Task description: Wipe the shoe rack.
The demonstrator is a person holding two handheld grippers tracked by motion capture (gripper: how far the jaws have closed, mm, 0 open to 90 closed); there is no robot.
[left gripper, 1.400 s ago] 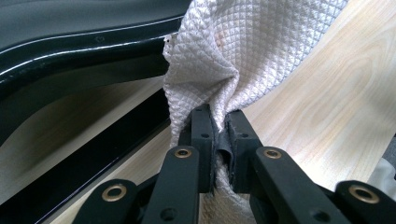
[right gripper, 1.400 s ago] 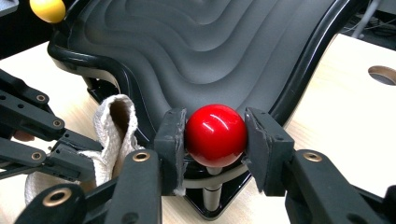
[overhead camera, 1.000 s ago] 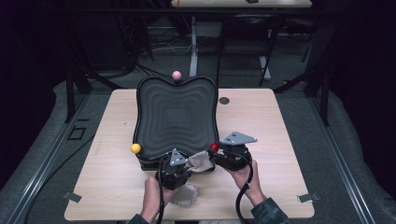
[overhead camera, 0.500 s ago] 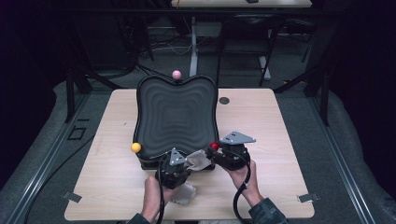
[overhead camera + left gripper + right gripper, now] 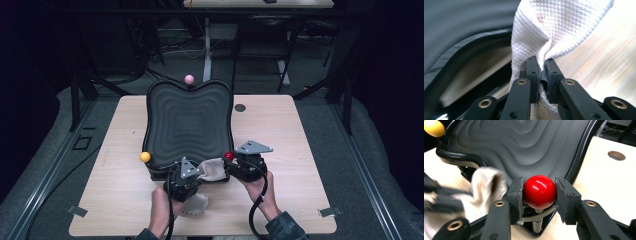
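Little has shifted since the earlier frames: our two hands sit at the near edge of the dark ridged tray (image 5: 189, 122) as they did a second ago, and only the cloth between them has bunched a touch differently.

Going left to right, a yellow ball (image 5: 145, 157) stands on its post at the tray's near left corner, untouched. Next comes our left hand-held gripper (image 5: 541, 68), its jaws pinched together on a fold of the white waffle-weave cloth (image 5: 559, 27); the cloth hangs between the two tools just off the tray's near rim, and a loose part of it lies on the worktop (image 5: 300, 150) by our left hand. Then our right hand-held gripper (image 5: 539, 192) is clamped on the red ball (image 5: 539, 191), one pad against each side, at the tray's near right corner. A pink ball (image 5: 189, 79) stands at the far edge.

We judge the step in hand to be wiping: the right tool steadies the tray by its red knob while the left brings the cloth up. Next we would need to carry the cloth over the rim onto the ridged surface, keeping the pinch tight so the fold does not slip, and keeping the right grip firm so the tray does not tilt.
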